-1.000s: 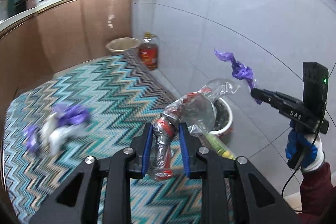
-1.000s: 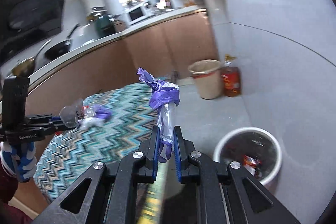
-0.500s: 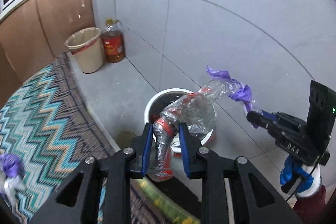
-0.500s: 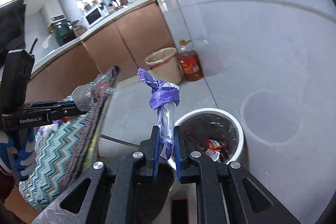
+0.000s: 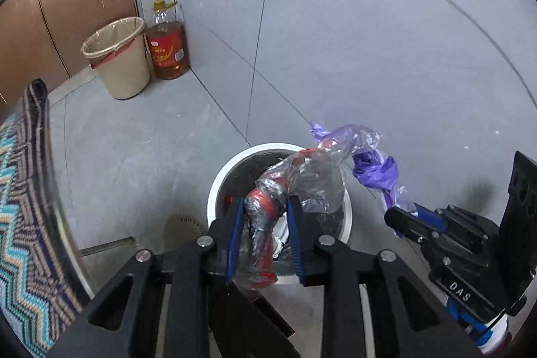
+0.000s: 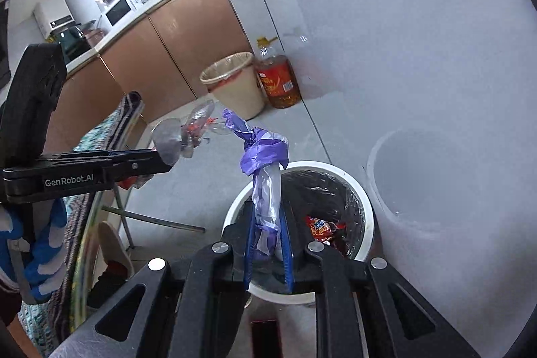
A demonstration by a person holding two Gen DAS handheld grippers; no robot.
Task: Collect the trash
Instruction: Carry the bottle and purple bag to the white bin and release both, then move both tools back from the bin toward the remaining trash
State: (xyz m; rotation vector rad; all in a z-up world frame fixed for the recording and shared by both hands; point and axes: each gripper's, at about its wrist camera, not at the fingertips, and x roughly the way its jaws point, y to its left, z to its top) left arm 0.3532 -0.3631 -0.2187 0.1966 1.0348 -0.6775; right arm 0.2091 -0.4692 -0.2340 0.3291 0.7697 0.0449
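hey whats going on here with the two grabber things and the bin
A person is clearing trash with a handheld gripper in each hand. The left gripper is shut on a crumpled clear plastic wrapper with red print, held over the white trash bin. The right gripper grips a twisted purple and clear plastic bag above the same bin, its jaws starting to open. Nothing has dropped yet.

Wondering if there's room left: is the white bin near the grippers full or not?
Not full. The white bin shows its dark liner down the inside, with only a red wrapper and a few scraps low within.
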